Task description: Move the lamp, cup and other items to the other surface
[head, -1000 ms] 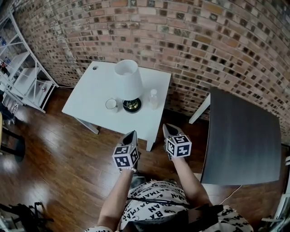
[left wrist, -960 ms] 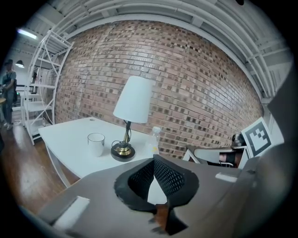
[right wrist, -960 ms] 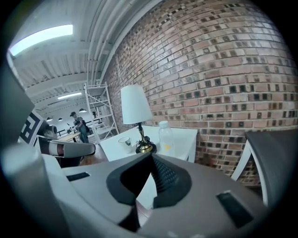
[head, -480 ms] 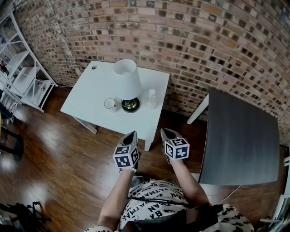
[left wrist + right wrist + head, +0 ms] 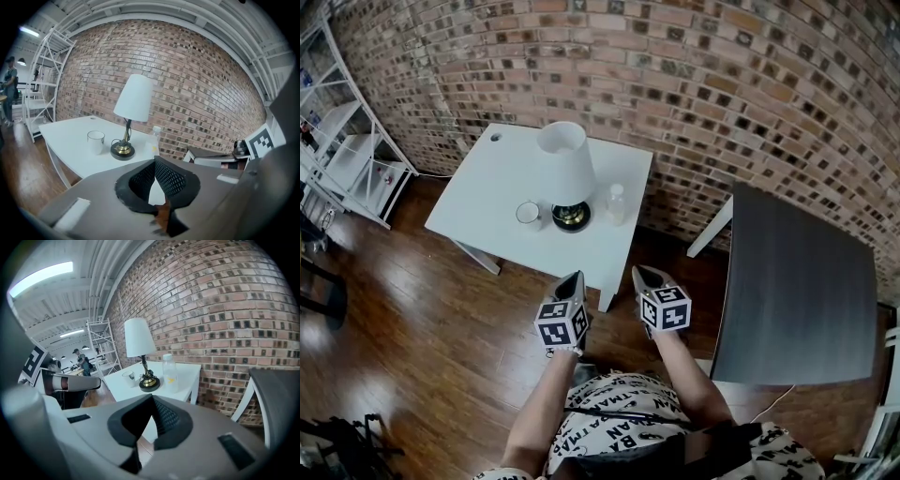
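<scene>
On the white table (image 5: 483,192) stand a lamp (image 5: 564,169) with a white shade and brass base, a white cup (image 5: 528,214) to its left, and a clear plastic bottle (image 5: 617,203) to its right. The left gripper view also takes in the lamp (image 5: 134,98), the cup (image 5: 95,141) and the bottle (image 5: 153,139). My left gripper (image 5: 574,278) and right gripper (image 5: 639,274) hover side by side over the floor, just short of the table's near corner. Both are shut and hold nothing. The dark table (image 5: 797,281) stands to the right.
A brick wall (image 5: 694,84) runs behind both tables. A white shelf unit (image 5: 342,155) stands at the far left on the wooden floor (image 5: 422,328). A person (image 5: 82,360) stands far off beyond the white table. Dark gear (image 5: 342,445) lies at the bottom left.
The head view has shifted slightly. Both grippers stay shut in nearly the same place; nothing on the table has moved.
</scene>
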Motion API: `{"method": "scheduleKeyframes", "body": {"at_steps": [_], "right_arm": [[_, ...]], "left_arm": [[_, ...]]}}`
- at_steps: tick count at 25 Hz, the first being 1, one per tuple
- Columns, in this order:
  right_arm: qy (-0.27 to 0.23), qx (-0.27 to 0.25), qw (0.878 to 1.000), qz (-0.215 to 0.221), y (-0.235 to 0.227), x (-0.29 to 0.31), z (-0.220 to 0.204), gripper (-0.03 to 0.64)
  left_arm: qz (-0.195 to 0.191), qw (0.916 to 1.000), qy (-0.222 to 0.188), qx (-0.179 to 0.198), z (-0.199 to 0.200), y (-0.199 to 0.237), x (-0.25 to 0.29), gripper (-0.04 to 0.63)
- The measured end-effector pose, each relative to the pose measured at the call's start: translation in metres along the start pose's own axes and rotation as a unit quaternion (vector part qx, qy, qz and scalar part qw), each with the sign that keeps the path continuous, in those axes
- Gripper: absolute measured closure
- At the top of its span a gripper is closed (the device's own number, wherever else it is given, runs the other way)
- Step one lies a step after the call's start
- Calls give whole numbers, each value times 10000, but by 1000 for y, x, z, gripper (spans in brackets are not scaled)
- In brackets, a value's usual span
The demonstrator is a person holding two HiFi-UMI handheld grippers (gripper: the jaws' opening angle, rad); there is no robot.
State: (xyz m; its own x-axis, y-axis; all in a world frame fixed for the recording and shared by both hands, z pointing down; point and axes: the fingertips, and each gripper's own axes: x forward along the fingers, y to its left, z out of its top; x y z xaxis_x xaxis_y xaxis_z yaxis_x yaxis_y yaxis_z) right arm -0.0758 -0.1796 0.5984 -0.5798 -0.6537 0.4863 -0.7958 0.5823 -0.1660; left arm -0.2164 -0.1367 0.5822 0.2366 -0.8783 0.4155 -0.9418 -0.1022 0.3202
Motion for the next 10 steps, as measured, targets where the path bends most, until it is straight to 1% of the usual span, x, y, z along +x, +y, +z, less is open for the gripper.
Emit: {"method": "scheduleKeyframes", "body": {"at_steps": [10], "right_arm": [[91, -57, 9999, 46, 4, 8, -2, 617]], "left_arm": [[-22, 10000, 8, -63, 0, 7, 3, 595]]}}
